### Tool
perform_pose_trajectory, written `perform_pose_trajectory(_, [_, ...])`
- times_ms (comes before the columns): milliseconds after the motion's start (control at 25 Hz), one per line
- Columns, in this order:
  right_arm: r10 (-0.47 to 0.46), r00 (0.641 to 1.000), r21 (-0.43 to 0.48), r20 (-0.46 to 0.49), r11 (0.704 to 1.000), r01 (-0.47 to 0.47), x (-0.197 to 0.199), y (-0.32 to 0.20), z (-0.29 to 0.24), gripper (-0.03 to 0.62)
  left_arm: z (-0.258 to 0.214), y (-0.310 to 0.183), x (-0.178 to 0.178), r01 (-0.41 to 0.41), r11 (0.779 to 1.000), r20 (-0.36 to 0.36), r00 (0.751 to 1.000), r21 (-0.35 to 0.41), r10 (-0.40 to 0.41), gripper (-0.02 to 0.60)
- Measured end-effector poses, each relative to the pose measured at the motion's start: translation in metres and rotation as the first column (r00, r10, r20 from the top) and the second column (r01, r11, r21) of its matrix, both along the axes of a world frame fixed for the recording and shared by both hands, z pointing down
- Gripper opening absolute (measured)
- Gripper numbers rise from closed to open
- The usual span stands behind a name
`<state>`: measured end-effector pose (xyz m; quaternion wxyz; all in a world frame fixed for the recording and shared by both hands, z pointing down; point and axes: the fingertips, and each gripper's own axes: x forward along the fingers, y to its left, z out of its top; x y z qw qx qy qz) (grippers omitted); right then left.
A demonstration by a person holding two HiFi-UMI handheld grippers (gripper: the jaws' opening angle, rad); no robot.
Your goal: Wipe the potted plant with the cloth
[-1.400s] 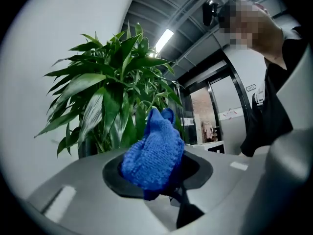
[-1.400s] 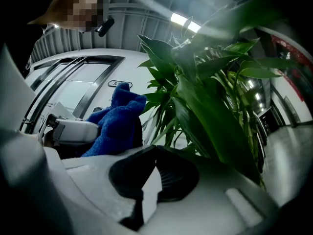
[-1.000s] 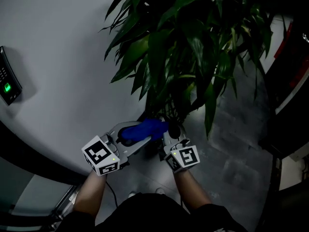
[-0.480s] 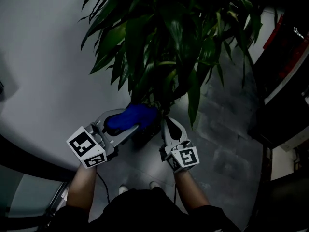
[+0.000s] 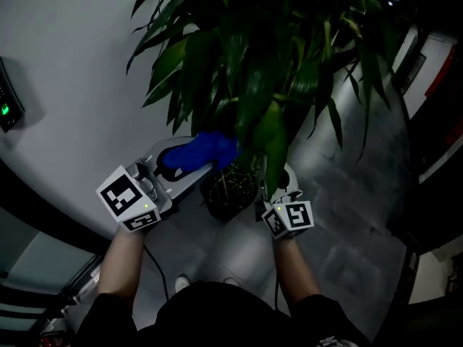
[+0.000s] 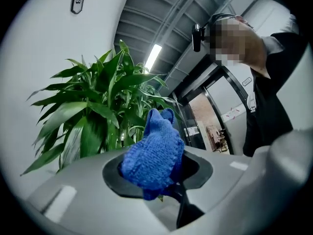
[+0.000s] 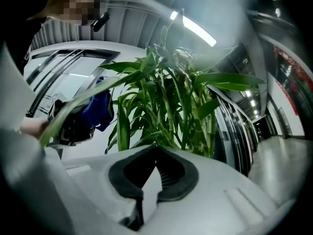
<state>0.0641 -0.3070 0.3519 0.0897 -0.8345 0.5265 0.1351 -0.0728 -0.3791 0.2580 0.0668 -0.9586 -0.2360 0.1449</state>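
Observation:
The potted plant (image 5: 268, 49) has long green leaves over a dark pot (image 5: 230, 194) on the floor. My left gripper (image 5: 210, 161) is shut on a blue knitted cloth (image 5: 199, 152), held at the lower leaves just left of the pot. In the left gripper view the cloth (image 6: 154, 153) bulges out from between the jaws, with the plant (image 6: 98, 116) behind it. My right gripper (image 5: 278, 183) sits right of the pot, its tips half hidden under a hanging leaf. In the right gripper view that gripper (image 7: 155, 153) is shut on nothing, facing the stems (image 7: 166, 106) and the cloth (image 7: 100, 106).
A curved white wall (image 5: 65, 63) with a small access panel (image 5: 9, 107) stands left of the plant. Grey floor tiles (image 5: 347, 194) lie to the right. Dark door frames (image 5: 434, 107) run along the far right. The person's shoe (image 5: 181, 284) shows below the pot.
Both grippers have risen toward the lower leaves. The right gripper moved right, under a hanging leaf. The cloth stays in the left gripper.

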Motion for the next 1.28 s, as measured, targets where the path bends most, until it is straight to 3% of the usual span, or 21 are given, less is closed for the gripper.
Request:
perform_pose_trajectory(240, [-0.117, 0.993, -0.004, 0.011, 0.993, 0.117, -0.013, -0.035, -0.001, 0.003, -0.035, 0.005, 0.014, 0.026, 0.990, -0.085, 0.996, 0.138, -0.014, 0.155])
perform_pose_trajectory(400, [-0.180, 0.984, -0.005, -0.001, 0.984, 0.180, -0.033, -0.052, -0.002, 0.003, -0.045, 0.010, 0.022, -0.013, 0.987, -0.097, 0.995, 0.159, 0.029, 0.155])
perform_pose_trajectory(600, [-0.237, 0.971, 0.031, 0.001, 0.971, 0.237, -0.053, -0.065, -0.005, 0.003, -0.021, 0.014, 0.030, -0.078, 0.988, -0.042, 0.996, 0.132, 0.084, 0.155])
perform_pose_trajectory(840, [-0.243, 0.970, 0.066, -0.005, 0.968, 0.243, -0.068, -0.064, -0.010, 0.003, 0.007, 0.019, 0.023, -0.130, 0.985, 0.011, 0.992, 0.110, 0.129, 0.155])
perform_pose_trajectory(1000, [-0.237, 0.972, 0.073, -0.002, 0.969, 0.236, -0.072, -0.061, -0.011, 0.003, 0.023, 0.024, 0.020, -0.142, 0.984, 0.030, 0.990, 0.106, 0.139, 0.155])
perform_pose_trajectory(1280, [-0.249, 0.969, 0.086, 0.012, 0.965, 0.247, -0.082, -0.057, -0.009, 0.003, 0.041, 0.029, 0.002, -0.167, 0.985, 0.041, 0.985, 0.035, 0.166, 0.155])
